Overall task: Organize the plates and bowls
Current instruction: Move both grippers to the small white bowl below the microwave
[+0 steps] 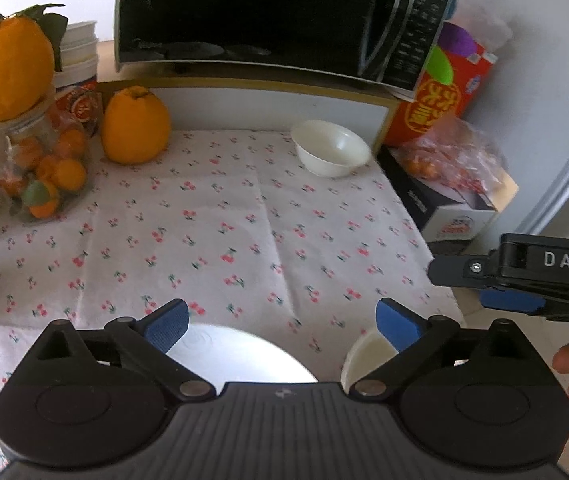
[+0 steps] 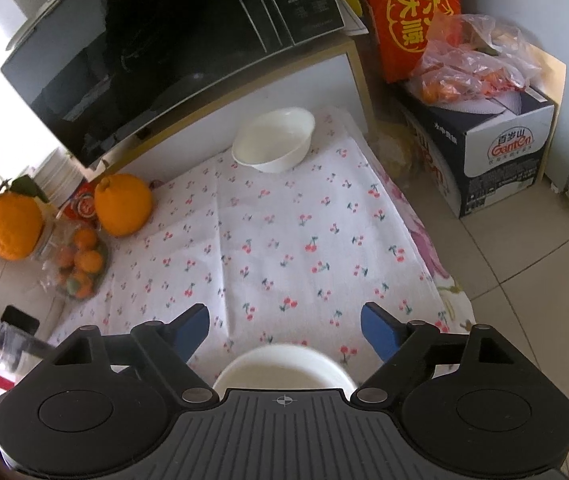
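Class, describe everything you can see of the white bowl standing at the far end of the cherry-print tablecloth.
The white bowl is round, plain and glossy, ceramic or melamine by its look, with a thin rim and sloping sides narrowing to a smaller base. It stands upright and looks empty. It sits near the far right corner of the tablecloth, just in front of the white shelf carrying the microwave. Only the cloth touches it; neither gripper is near.

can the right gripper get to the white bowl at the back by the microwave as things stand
Probably yes: the right gripper is open and empty, and only bare cherry-print cloth lies between it and the far bowl.
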A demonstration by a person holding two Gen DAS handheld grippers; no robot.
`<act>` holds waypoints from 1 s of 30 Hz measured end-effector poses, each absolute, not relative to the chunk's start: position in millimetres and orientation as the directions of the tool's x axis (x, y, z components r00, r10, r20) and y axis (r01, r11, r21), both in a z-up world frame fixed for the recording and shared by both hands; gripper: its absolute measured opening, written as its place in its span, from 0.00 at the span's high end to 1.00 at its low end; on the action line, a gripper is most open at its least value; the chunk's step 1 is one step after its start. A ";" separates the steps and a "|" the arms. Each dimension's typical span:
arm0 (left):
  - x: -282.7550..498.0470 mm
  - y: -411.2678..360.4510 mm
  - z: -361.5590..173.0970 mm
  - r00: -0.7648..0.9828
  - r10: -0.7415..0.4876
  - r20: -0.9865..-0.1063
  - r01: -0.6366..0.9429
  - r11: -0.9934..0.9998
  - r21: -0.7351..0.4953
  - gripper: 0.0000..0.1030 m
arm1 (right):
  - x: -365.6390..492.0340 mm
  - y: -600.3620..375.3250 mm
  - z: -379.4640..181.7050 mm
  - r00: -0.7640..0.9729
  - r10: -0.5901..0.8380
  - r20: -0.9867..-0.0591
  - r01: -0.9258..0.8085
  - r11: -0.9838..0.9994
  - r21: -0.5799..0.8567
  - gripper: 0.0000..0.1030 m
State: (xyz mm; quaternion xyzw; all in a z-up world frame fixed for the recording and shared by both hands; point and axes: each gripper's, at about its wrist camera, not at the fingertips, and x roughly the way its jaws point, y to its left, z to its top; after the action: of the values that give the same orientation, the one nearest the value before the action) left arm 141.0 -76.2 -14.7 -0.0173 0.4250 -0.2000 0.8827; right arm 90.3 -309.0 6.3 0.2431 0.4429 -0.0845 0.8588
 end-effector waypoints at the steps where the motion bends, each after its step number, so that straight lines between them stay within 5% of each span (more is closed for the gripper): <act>1: 144.9 -75.8 -14.4 0.561 -0.362 -0.745 0.330 0.923 -0.200 0.02 | 93.8 -310.0 6.5 0.593 0.070 -0.802 0.363 0.866 0.344 0.18; 15: 210.0 -83.2 -10.5 0.585 -0.318 -0.746 0.284 0.942 -0.179 0.01 | 168.6 -335.0 14.4 0.601 0.073 -0.796 0.402 0.833 0.379 0.16; 30: 294.9 -127.3 -45.5 0.607 -0.392 -0.692 0.309 0.918 -0.249 0.09 | 239.0 -385.8 -51.5 0.666 0.094 -0.740 0.451 0.739 0.500 0.16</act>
State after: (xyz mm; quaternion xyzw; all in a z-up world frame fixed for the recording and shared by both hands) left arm 294.9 -127.3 -45.5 -0.0520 0.3980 -0.1958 0.8947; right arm 239.0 -385.8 -51.5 0.3454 0.3949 -0.1057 0.8447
